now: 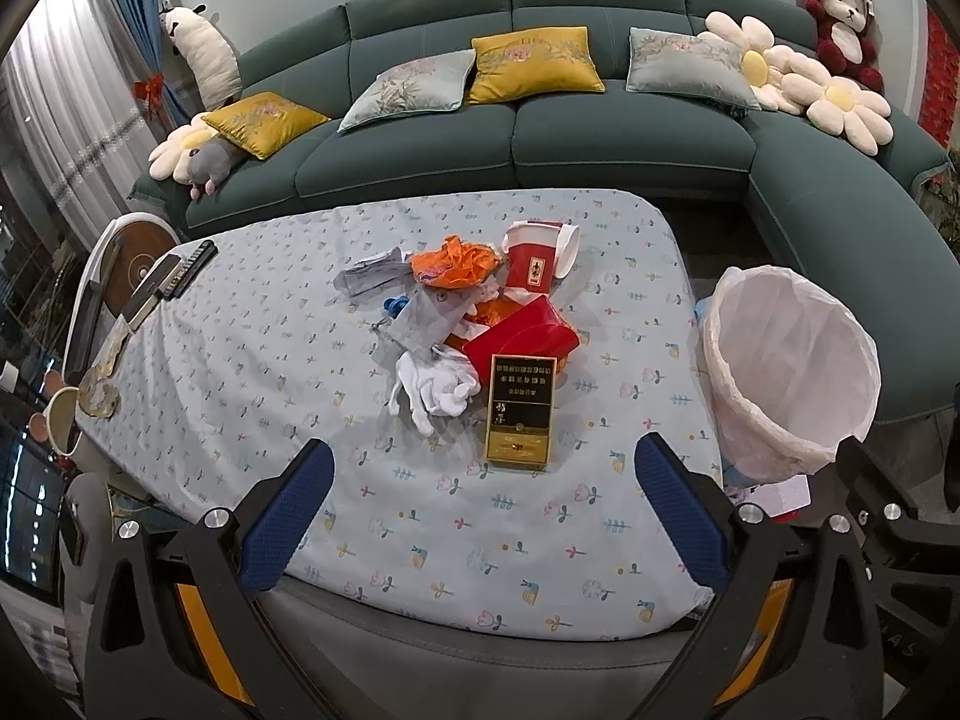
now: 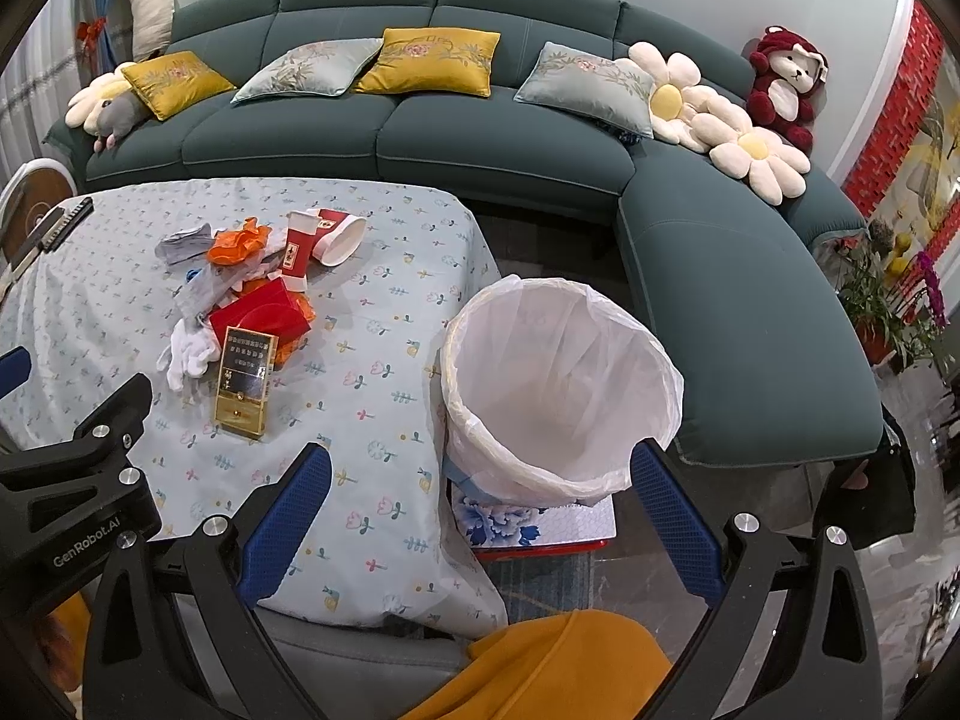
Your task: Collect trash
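A heap of trash lies mid-table: a black and gold box (image 1: 521, 414) (image 2: 245, 383), a red carton (image 1: 521, 337) (image 2: 259, 315), white gloves (image 1: 433, 389) (image 2: 185, 354), orange wrapping (image 1: 456, 263) (image 2: 237, 245), a red paper cup (image 1: 540, 258) (image 2: 327, 235) and grey crumpled plastic (image 1: 414, 315). A white-lined trash bin (image 1: 789, 366) (image 2: 558, 387) stands off the table's right edge. My left gripper (image 1: 483, 510) is open, low over the near table edge, short of the box. My right gripper (image 2: 480, 510) is open too, in front of the bin, holding nothing.
The table (image 1: 252, 348) has a floral cloth. Remote controls (image 1: 174, 273) lie at its far left corner. A teal sofa (image 1: 540, 138) with cushions and plush toys wraps behind and to the right. The bin rests on a patterned box (image 2: 540, 525). Potted flowers (image 2: 894, 300) stand far right.
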### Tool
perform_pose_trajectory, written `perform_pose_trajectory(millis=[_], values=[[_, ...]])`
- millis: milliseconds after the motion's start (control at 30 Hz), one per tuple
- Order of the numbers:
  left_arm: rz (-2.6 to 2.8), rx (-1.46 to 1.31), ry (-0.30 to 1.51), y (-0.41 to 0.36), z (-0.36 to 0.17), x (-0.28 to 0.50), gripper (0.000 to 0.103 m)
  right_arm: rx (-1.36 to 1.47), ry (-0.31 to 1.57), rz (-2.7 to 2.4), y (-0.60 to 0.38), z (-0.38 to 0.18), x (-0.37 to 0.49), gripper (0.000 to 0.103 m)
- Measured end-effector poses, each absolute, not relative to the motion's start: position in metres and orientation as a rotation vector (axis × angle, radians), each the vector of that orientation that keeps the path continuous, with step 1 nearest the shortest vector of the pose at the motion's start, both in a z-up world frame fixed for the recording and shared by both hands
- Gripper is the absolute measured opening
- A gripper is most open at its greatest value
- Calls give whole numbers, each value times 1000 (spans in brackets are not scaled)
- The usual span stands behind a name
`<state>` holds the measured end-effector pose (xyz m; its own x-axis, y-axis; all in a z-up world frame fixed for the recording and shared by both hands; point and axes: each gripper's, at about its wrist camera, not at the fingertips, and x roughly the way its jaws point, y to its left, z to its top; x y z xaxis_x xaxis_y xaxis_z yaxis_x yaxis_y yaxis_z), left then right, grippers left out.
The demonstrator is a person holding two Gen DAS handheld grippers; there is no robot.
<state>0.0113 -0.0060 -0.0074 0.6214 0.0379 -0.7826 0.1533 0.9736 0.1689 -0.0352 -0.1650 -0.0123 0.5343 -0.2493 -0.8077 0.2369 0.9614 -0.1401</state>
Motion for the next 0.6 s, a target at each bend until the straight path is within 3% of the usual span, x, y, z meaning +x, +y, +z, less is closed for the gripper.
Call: perform_pose_trajectory(millis=[600], values=[[-44, 216, 915, -1, -7, 19, 96, -20, 970, -293, -166, -13, -28, 96]])
